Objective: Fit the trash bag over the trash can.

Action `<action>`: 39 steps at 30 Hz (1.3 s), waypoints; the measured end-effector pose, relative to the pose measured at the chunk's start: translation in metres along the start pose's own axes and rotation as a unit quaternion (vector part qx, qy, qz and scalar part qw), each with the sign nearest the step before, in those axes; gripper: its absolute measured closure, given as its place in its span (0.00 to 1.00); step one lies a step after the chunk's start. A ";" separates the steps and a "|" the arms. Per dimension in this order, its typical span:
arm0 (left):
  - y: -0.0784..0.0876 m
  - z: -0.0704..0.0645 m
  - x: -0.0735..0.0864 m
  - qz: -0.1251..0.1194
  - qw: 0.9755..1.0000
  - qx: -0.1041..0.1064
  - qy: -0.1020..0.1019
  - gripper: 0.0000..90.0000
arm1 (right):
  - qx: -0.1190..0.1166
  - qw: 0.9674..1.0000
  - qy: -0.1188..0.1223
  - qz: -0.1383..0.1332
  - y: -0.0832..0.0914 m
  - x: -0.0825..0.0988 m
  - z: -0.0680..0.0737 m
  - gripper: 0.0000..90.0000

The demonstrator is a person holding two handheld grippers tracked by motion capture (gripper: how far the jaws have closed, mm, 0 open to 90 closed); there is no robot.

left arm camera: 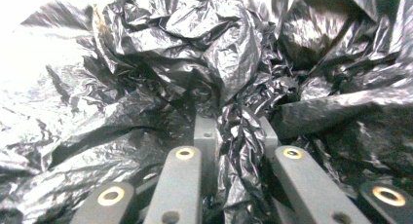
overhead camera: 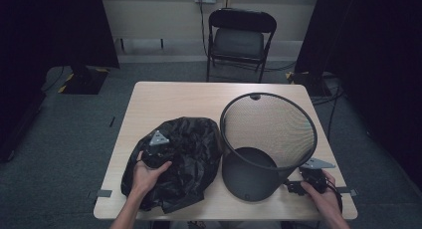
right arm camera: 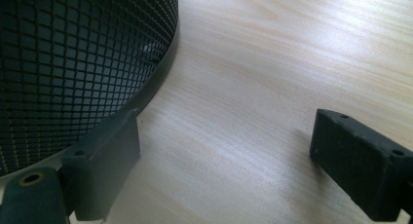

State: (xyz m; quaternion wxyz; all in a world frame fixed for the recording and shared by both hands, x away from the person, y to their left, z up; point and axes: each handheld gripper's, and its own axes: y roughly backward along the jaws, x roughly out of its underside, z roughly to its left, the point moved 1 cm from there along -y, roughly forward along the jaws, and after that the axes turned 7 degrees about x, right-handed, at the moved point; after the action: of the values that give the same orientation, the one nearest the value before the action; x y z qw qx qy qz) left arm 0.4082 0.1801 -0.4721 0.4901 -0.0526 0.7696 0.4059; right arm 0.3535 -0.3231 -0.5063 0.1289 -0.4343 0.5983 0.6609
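Observation:
A crumpled black plastic bag (overhead camera: 191,144) lies on the left half of the wooden table (overhead camera: 174,97). My left gripper (overhead camera: 158,152) points down into the bag's top. In the left gripper view the left gripper (left arm camera: 236,131) is shut on a twisted fold of the bag (left arm camera: 229,53). A black mesh wastebasket (overhead camera: 249,181) stands upright on the right half of the table. My right gripper (overhead camera: 297,187) rests low by the basket's base at the front right. In the right gripper view the right gripper (right arm camera: 229,136) is open over bare table (right arm camera: 272,48), its left finger beside the basket's wall (right arm camera: 73,63).
A black folding chair (overhead camera: 241,35) stands beyond the table's far edge. Dark curtains hang at both sides, and cables lie on the floor at the right (overhead camera: 323,97). The bag reaches close to the table's front edge.

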 end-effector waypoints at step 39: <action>0.082 0.005 -0.057 -0.303 0.947 0.078 0.072 0.89 | -0.013 0.999 -0.009 -0.029 0.010 -0.003 -0.001 0.14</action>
State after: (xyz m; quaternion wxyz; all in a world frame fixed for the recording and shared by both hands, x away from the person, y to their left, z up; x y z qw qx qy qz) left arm 0.4014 0.2199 -0.3808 0.5356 -0.2744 0.7799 0.1722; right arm 0.3489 -0.3252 -0.4975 0.1482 -0.4469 0.5756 0.6686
